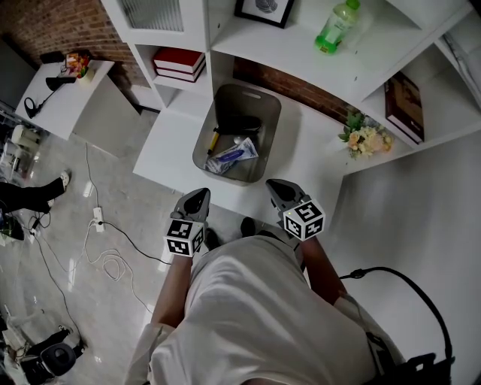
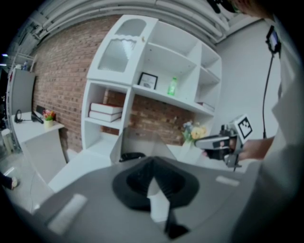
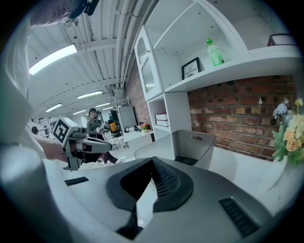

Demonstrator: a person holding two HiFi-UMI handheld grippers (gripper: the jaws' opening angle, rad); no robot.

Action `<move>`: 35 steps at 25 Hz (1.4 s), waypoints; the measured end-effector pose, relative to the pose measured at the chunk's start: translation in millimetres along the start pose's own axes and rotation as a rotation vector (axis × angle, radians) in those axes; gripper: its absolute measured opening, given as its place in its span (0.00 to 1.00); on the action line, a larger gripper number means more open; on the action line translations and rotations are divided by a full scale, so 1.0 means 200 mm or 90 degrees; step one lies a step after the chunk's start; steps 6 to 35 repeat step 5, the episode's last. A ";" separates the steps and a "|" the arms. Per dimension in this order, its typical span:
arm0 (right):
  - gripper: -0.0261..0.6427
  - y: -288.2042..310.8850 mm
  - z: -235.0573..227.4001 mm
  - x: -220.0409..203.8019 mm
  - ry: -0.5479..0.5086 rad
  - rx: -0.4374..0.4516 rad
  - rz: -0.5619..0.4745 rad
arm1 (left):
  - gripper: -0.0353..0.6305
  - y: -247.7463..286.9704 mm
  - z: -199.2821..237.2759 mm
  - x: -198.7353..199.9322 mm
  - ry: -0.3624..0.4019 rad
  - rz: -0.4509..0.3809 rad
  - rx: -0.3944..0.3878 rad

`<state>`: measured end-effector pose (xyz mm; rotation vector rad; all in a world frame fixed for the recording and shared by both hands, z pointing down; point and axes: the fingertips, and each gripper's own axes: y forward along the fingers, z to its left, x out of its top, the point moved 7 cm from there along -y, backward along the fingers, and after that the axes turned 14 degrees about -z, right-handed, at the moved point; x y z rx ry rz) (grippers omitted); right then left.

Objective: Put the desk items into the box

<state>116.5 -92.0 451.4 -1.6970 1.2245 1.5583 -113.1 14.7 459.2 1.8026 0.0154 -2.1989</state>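
A grey box (image 1: 264,120) stands on the white desk (image 1: 165,154) under the shelves. Inside it lie a blue-and-white tube (image 1: 233,156), a black object (image 1: 239,124) and a thin yellow-tipped pen (image 1: 213,141). My left gripper (image 1: 201,195) and right gripper (image 1: 275,186) hover side by side at the desk's front edge, short of the box, both shut and empty. In the left gripper view the box (image 2: 137,140) is ahead and the right gripper (image 2: 213,142) at the right. In the right gripper view the box (image 3: 194,144) is ahead and the left gripper (image 3: 92,146) at the left.
Shelves above hold red books (image 1: 179,63), a picture frame (image 1: 263,9), a green bottle (image 1: 337,26) and a dark book (image 1: 404,105). Flowers (image 1: 366,139) stand right of the box. A side desk (image 1: 64,94) is at far left, with cables (image 1: 105,241) on the floor.
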 end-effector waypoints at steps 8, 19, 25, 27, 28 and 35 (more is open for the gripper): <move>0.04 0.02 0.00 0.00 0.001 0.003 0.002 | 0.06 0.01 0.01 0.01 0.001 -0.002 0.001; 0.04 0.02 0.00 0.00 0.001 0.003 0.002 | 0.06 0.01 0.01 0.01 0.001 -0.002 0.001; 0.04 0.02 0.00 0.00 0.001 0.003 0.002 | 0.06 0.01 0.01 0.01 0.001 -0.002 0.001; 0.04 0.02 0.00 0.00 0.001 0.003 0.002 | 0.06 0.01 0.01 0.01 0.001 -0.002 0.001; 0.04 0.02 0.00 0.00 0.001 0.003 0.002 | 0.06 0.01 0.01 0.01 0.001 -0.002 0.001; 0.04 0.02 0.00 0.00 0.001 0.003 0.002 | 0.06 0.01 0.01 0.01 0.001 -0.002 0.001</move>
